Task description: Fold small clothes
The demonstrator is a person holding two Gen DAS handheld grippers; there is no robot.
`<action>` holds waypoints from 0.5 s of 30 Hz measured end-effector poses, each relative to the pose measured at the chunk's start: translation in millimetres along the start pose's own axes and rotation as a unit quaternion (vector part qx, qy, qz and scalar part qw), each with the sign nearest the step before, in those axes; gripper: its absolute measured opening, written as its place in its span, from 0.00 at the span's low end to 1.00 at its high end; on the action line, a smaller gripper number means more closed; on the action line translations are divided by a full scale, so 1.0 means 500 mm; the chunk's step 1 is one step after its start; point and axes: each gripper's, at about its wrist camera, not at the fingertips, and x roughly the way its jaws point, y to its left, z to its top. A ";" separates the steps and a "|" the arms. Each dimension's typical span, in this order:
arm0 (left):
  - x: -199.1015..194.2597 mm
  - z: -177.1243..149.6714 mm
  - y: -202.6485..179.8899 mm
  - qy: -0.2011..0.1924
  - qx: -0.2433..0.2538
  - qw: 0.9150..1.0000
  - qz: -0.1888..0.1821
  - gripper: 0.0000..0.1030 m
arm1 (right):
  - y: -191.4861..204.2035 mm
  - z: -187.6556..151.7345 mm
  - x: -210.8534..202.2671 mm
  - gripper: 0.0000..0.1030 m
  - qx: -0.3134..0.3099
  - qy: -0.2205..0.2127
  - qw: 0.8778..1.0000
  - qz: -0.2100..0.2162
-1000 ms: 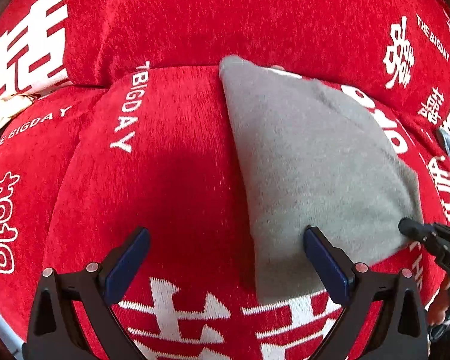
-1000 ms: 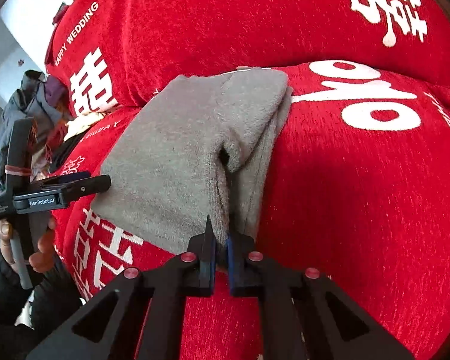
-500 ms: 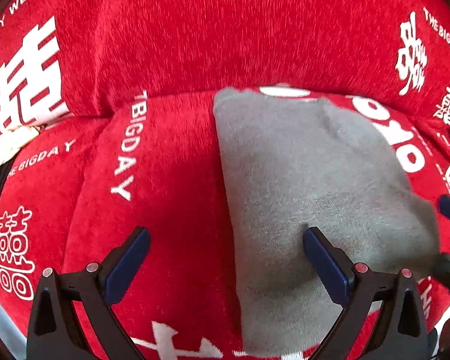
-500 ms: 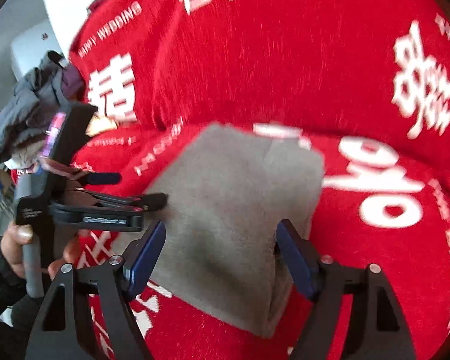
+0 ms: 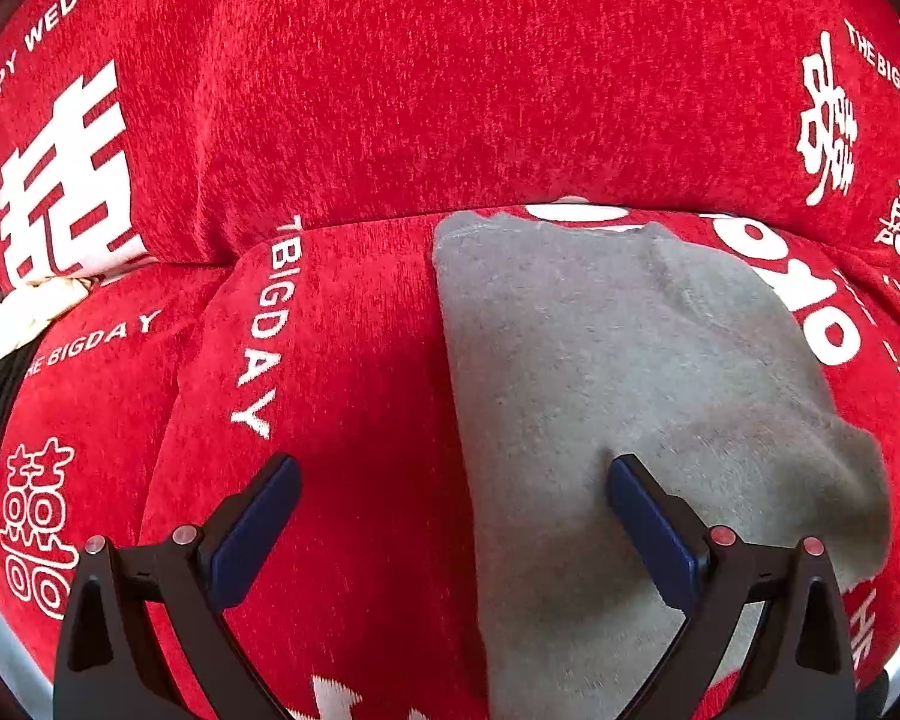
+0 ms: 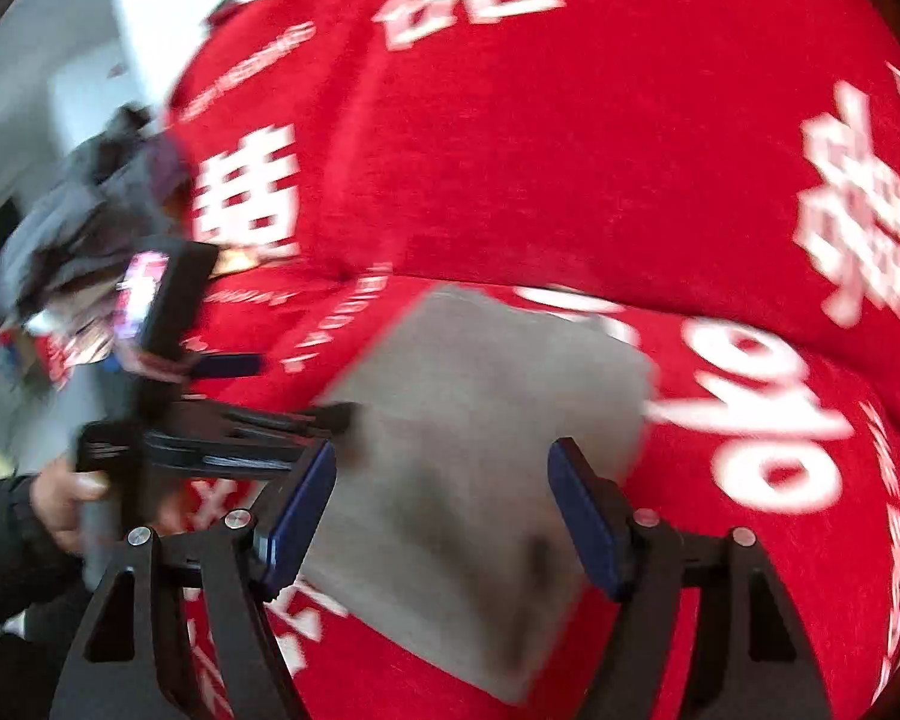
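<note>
Claws first: your right claw is wide but its jaws are closing a touch, nothing pinched, hovering over the folded grey garment. Your left claw gapes open too, straddling the garment's near left edge. That grey piece lies flat on the red sofa cover with white lettering.

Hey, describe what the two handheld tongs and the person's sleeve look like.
Both the left tongs and the right tongs have black triangular frames with cut-outs, small silver-red round fasteners and dark blue finger pads. The person's sleeve by the left hand is black. No cables show.
</note>
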 end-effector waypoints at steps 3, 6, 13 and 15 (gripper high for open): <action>0.018 0.000 0.011 0.013 -0.010 1.000 -0.015 0.99 | 0.014 0.000 0.072 0.74 -0.027 0.047 0.999 0.007; 0.029 -0.003 0.012 0.019 -0.005 0.999 -0.027 0.99 | -0.030 -0.037 0.130 0.73 -0.011 0.098 0.995 -0.018; 0.011 0.039 0.025 0.015 -0.045 0.996 -0.076 0.99 | -0.046 -0.003 0.052 0.77 0.001 0.046 0.999 -0.011; 0.026 0.061 0.019 0.029 -0.064 0.993 -0.095 0.99 | -0.052 0.026 0.064 0.77 -0.006 0.042 0.999 -0.019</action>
